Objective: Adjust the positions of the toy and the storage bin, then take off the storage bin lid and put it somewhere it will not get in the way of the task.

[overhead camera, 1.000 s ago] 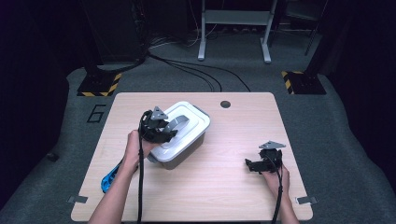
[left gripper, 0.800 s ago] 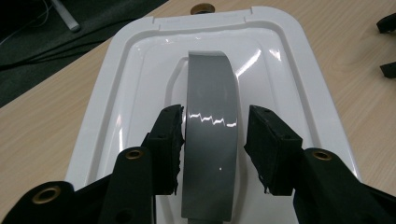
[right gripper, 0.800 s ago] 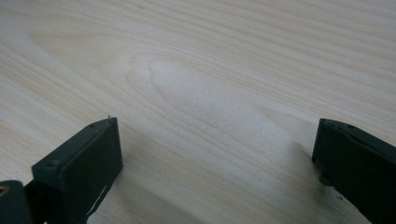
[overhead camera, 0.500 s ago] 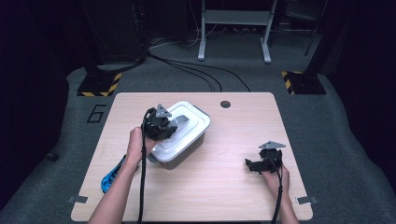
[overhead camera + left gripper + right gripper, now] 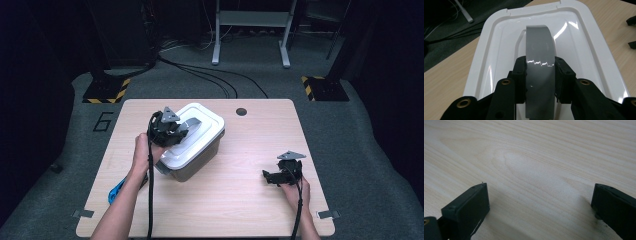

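My left tool [image 5: 540,75] pinched grey handle [image 5: 539,47] of white-lidded bin [image 5: 200,131], jaws on either side of strap. Bin sat left of desk [image 5: 250,150] centre, long axis diagonal (near-left to far-right in high view); handle ran along that axis. My right tool [image 5: 278,176] rested on desk, well apart, jaws spread.

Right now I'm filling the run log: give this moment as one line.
left gripper: shut on grey handle of white lid | right gripper: open, low over table
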